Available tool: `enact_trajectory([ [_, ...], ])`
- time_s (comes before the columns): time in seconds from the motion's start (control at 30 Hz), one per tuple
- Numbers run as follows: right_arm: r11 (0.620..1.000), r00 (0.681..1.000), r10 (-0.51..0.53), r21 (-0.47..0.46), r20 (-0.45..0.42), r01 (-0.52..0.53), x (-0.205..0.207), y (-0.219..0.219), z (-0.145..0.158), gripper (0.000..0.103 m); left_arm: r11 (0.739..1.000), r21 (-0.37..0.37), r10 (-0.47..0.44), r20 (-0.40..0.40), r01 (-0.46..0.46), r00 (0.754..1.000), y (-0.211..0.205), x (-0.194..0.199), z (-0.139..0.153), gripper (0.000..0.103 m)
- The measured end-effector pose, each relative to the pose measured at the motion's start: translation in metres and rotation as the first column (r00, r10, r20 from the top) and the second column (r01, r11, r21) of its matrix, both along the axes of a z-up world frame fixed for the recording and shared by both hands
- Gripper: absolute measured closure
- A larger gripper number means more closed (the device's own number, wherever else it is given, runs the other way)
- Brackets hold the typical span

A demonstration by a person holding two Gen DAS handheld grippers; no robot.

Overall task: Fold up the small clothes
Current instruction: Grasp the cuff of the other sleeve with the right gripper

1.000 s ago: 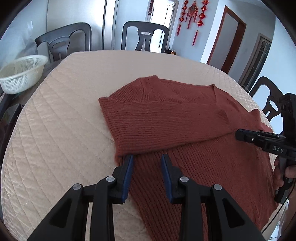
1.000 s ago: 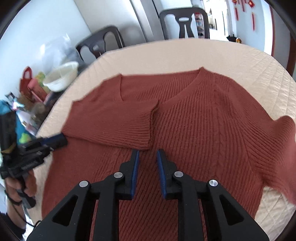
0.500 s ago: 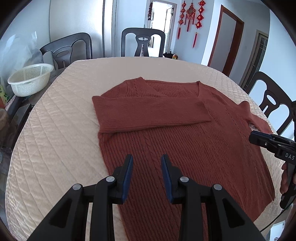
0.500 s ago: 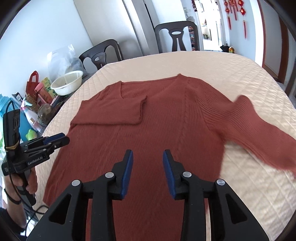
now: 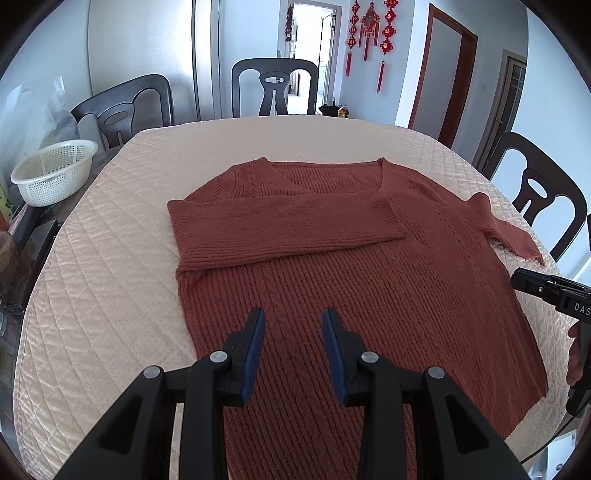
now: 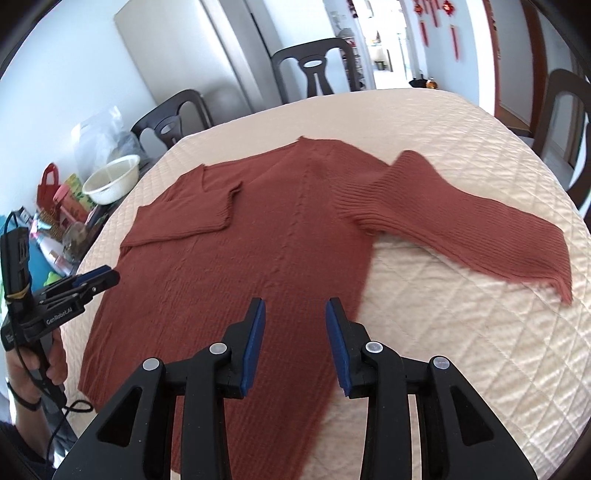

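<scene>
at the bottom of the left wrist view the left gripper (image 5: 293,347) stands wide apart, holding nothing, over the lower body of the sweater (image 5: 332,280). in the right wrist view the right gripper (image 6: 294,345) is likewise spread wide and empty, over the sweater's (image 6: 258,251) hem near its right edge. each view also catches the other tool: the right gripper (image 5: 532,286) pokes in at the right edge of the left view, its opening hard to judge there, and the left gripper (image 6: 94,280) sits at the left edge of the right view with a hand (image 6: 40,365) on its handle.

one rust-red knitted sweater lies flat on the quilted cream worktop (image 5: 110,258). one sleeve (image 5: 288,229) is folded across the chest, its cuff near the centre of the left view. the other sleeve (image 6: 476,236) lies spread out on the worktop toward the right of the right view; the left view shows only its end (image 5: 513,236) at the right.

farther back, three dark chairs show in the left view, at upper left (image 5: 125,110), top centre (image 5: 275,88) and right (image 5: 543,195). one white perforated basket (image 5: 55,171) sits at the left edge; i cannot tell what is in it. the right view alone shows a clutter of bags and packets (image 6: 62,199) at left beside the basket (image 6: 112,179). red knotted hangings (image 5: 369,33) on the far wall appear at the top of the left view.
</scene>
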State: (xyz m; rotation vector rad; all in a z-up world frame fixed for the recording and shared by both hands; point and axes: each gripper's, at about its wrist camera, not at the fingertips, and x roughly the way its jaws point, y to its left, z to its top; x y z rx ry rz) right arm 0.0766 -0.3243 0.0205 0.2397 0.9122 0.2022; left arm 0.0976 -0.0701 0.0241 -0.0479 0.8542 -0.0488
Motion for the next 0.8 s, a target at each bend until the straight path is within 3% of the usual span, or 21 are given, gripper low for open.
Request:
enact_trajectory([
  [0.27,0.989,0.989,-0.15,0.011,-0.004,0.15,-0.004,-0.043,0.0,0.068,1.0,0.006,0.008,-0.007,-0.008,1.0,0.004,0.012,-0.005,0.068],
  [0.43,0.957,0.958,-0.285,0.053,-0.036,0.286,-0.01,-0.084,-0.008,0.065,1.0,-0.006,0.013,-0.015,-0.013,1.0,0.01,0.018,-0.011,0.068],
  [0.63,0.885,0.9,-0.432,0.161,-0.062,0.437,-0.016,-0.128,-0.015,0.065,1.0,-0.018,0.018,-0.034,-0.019,0.999,0.012,0.019,-0.023,0.066],
  [0.8,0.792,0.826,-0.558,0.247,-0.079,0.558,-0.017,-0.158,-0.019,0.064,1.0,-0.01,0.004,-0.018,-0.005,1.0,0.008,0.017,-0.025,0.058],
])
